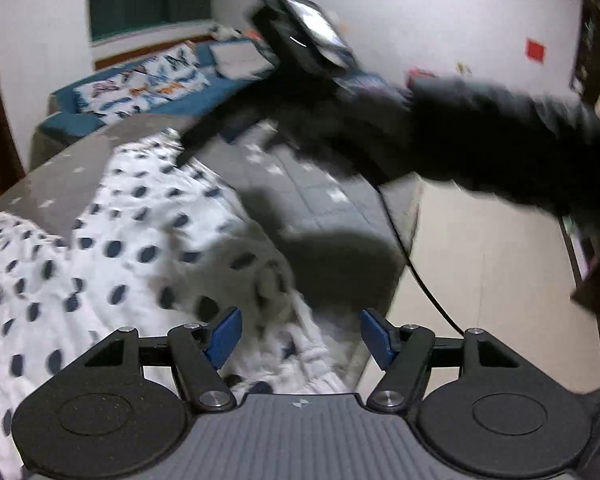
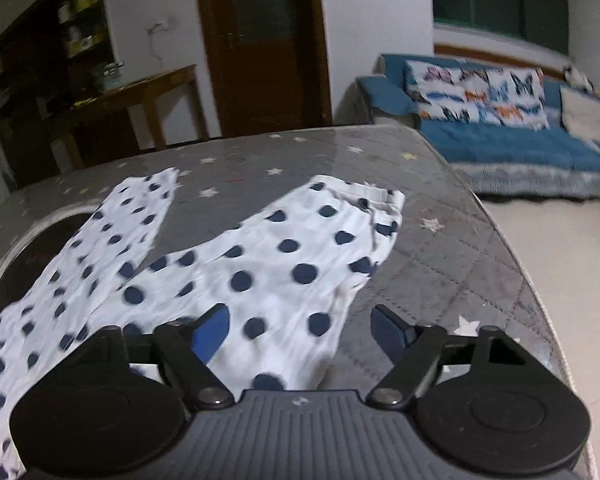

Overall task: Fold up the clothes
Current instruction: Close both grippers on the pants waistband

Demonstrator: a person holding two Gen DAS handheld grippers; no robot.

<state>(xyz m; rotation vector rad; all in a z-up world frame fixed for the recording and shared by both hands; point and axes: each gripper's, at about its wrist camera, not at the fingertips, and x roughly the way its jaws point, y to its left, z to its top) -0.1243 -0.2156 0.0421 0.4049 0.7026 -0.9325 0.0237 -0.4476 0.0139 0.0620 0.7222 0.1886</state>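
Observation:
White trousers with dark blue dots [image 2: 260, 256] lie spread on a grey star-print table cover [image 2: 440, 280], two legs splayed toward the far left. In the left wrist view the same dotted trousers [image 1: 112, 248] lie rumpled across the cover [image 1: 324, 200]. My left gripper [image 1: 301, 338] hovers open over the cloth's near edge, nothing between its blue pads. My right gripper [image 2: 300, 332] is open too, just above the cloth near the table's right side. In the left wrist view the right gripper's body [image 1: 300, 36] appears blurred, held by a dark-sleeved arm [image 1: 500, 140].
A blue sofa [image 2: 512, 144] with butterfly-print cushions stands behind the table. A wooden door [image 2: 260, 40], a wooden side table [image 2: 148, 96] and dark shelves [image 2: 52, 40] line the far wall. A round dark inset [image 2: 48, 256] lies under the cover at left. Pale floor [image 1: 480, 264] lies beside the table.

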